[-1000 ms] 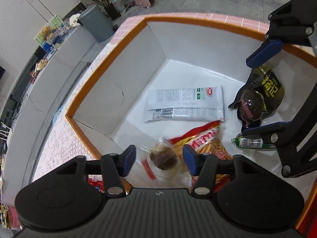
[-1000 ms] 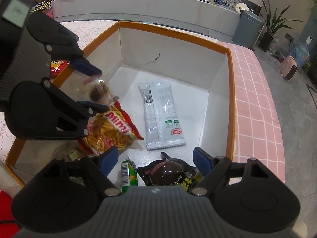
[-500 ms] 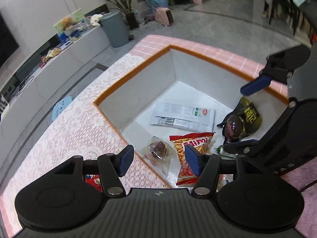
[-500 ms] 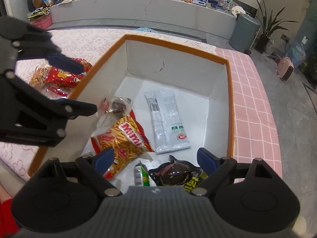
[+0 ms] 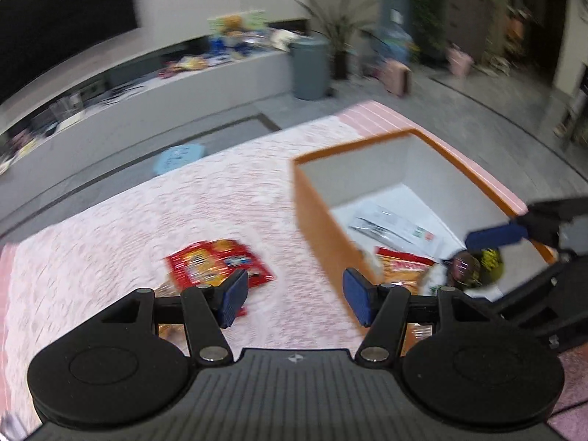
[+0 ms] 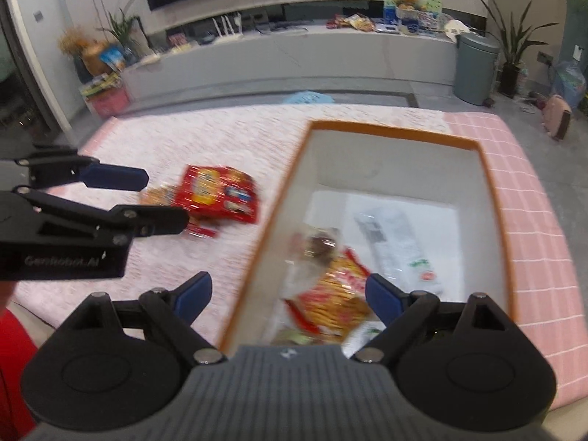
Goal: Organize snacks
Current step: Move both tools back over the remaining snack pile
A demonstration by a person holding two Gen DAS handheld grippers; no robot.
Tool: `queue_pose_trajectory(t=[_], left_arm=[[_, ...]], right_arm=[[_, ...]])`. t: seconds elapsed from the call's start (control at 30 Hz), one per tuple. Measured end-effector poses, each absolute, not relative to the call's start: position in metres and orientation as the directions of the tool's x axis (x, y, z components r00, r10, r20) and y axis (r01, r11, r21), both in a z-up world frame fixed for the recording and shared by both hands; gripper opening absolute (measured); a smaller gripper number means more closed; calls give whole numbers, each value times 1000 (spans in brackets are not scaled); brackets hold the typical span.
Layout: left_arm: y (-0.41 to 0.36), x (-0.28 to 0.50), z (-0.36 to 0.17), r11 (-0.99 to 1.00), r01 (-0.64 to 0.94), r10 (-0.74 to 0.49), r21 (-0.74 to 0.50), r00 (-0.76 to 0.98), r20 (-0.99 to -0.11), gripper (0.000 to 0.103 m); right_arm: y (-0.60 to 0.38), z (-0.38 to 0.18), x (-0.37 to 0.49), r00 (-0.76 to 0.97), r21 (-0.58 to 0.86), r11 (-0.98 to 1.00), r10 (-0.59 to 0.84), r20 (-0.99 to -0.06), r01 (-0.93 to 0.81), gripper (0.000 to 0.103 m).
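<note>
An orange-rimmed white box (image 5: 316, 198) (image 6: 279, 198) holds several snacks: a white packet (image 5: 397, 224) (image 6: 400, 242), a yellow-red Mimi bag (image 5: 402, 266) (image 6: 338, 294), a clear-wrapped brown bun (image 6: 319, 246) and a dark pouch (image 5: 474, 262). A red snack bag (image 5: 217, 262) (image 6: 217, 193) lies on the pink cloth left of the box. My left gripper (image 5: 294, 294) (image 6: 143, 198) is open and empty above the cloth near the red bag. My right gripper (image 6: 288, 296) is open and empty over the box's near left wall.
A second smaller snack (image 6: 158, 195) lies beside the red bag. The table has a white lace cloth (image 6: 205, 136) and pink check cloth (image 6: 529, 198). A grey bin (image 6: 476, 68), plants and a long low counter (image 6: 294, 58) stand beyond.
Both grippers have risen and pulled back from the box. My left gripper has swung left over the cloth toward the red bag. The bun now lies in the box.
</note>
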State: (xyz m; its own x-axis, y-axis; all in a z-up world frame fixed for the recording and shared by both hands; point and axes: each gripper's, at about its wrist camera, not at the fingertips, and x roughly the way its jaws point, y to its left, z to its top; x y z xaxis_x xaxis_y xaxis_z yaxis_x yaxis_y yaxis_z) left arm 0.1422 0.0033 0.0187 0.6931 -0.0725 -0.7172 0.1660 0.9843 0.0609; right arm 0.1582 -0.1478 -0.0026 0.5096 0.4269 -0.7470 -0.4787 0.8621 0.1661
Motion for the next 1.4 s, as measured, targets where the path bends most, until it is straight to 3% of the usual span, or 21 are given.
queue_pose_trajectory(t=[0.23, 0.73, 1.17, 1.4], left_arm=[[49, 124, 7, 998, 70, -53, -3, 728, -684, 70], [119, 129, -35, 995, -40, -36, -91, 710, -703, 70], [161, 158, -70, 989, -79, -44, -129, 665, -745, 70], [185, 179, -77, 981, -117, -38, -157, 668, -743, 75]], right_arm=[[-106, -12, 139, 528, 189, 841, 476, -703, -507, 88], [-28, -49, 147, 560, 122, 845, 447, -697, -521, 88], [22, -75, 184, 611, -1, 854, 371, -699, -520, 88], [53, -91, 202, 628, -83, 823, 360, -690, -562, 88]])
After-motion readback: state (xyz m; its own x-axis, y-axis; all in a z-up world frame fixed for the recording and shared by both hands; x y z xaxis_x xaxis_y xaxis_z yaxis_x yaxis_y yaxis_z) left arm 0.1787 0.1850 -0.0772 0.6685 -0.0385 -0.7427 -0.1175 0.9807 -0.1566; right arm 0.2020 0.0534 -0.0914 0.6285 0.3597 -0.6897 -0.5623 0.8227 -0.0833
